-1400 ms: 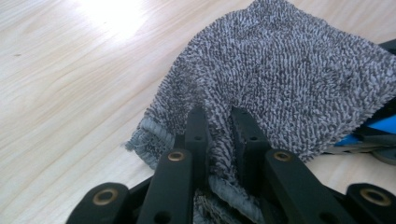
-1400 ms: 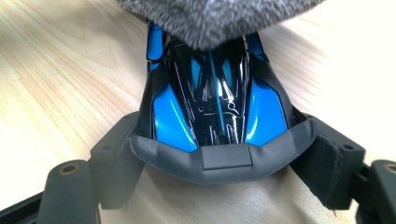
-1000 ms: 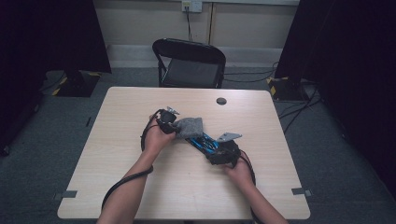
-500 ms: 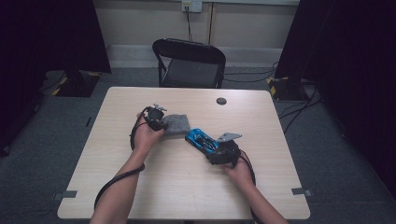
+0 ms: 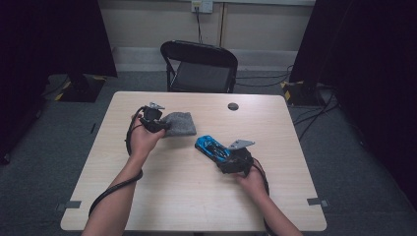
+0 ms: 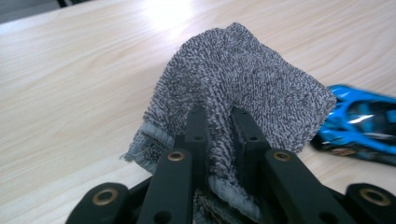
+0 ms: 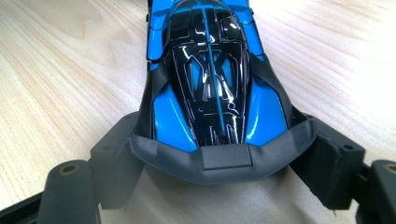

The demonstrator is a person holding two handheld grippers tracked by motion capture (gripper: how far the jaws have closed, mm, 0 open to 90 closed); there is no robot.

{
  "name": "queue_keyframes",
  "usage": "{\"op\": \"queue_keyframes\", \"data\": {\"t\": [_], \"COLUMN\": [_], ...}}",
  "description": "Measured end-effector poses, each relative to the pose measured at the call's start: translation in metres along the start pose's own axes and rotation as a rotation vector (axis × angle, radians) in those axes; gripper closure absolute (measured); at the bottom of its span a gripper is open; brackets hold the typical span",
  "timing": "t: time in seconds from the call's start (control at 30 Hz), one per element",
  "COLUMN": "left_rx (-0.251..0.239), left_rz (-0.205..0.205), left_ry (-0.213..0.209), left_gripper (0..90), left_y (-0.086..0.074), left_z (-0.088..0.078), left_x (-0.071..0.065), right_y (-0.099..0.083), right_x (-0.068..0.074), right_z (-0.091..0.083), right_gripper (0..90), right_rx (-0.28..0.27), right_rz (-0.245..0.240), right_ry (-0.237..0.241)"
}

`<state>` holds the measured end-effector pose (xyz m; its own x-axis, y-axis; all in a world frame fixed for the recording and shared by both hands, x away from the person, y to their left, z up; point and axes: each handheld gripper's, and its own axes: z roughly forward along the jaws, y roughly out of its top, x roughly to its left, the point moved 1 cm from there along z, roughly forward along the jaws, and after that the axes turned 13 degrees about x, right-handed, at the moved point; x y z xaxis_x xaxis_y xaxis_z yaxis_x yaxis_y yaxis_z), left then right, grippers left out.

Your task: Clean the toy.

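A: Biggest first — what's on view?
B: Pale wood table (image 5: pixel 162 196), a black folding chair (image 5: pixel 200 66) behind its far edge. A person's forearms come in over the near edge, a gripper in each hand.

A: Next down?
B: Grey cloth (image 5: pixel 178 123), toward the far-left part of the tabletop. Left gripper (image 5: pixel 156 121) is clamped on it. Left gripper view: both black jaws pinch a fold, the rest bunched up above the wood.

A: And the blue thing?
B: Toy car (image 5: pixel 211 146), blue w/ black top, approx. mid-tabletop, a bit right of centre. Right gripper (image 5: pixel 227 158) has it by one end, jaws set wide round the body. Right gripper view: car's end sits against the grey pad betw. the jaws, its other end pointing away over the wood.

A: Cloth and car touching?
B: No — near each other but apart, a strip of bare wood between.

A: Smallest item?
B: Small dark round disc (image 5: pixel 233 106) near the far edge, right of centre, well apart from both hands.
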<state>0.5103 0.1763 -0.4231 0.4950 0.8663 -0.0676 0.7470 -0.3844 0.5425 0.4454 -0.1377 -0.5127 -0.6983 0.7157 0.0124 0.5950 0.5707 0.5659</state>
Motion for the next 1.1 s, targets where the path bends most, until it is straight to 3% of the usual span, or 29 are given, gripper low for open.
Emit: {"op": "queue_keyframes", "data": {"t": [0.23,0.57,0.8,1.1], "left_rx": [-0.031,-0.04,-0.025,-0.011], "left_rz": [0.047,0.131,0.195,0.238], "left_ry": [-0.063,-0.15,-0.172,-0.208], "left_gripper": [78.7,78.6,78.6,78.6], "left_y": [0.006,0.005,0.003,-0.002], "left_z": [-0.01,-0.007,-0.002,0.007], "left_x": [-0.025,-0.067,-0.09,-0.113], "right_y": [0.0,0.0,0.0,0.0], "right_x": [0.0,0.0,0.0,0.0], "right_z": [0.0,0.0,0.0,0.0], "right_gripper": [23.2,23.2,23.2,23.2], "right_rx": [0.0,0.0,0.0,0.0], "right_rz": [0.0,0.0,0.0,-0.001], "right_ry": [0.0,0.0,0.0,0.0]}}
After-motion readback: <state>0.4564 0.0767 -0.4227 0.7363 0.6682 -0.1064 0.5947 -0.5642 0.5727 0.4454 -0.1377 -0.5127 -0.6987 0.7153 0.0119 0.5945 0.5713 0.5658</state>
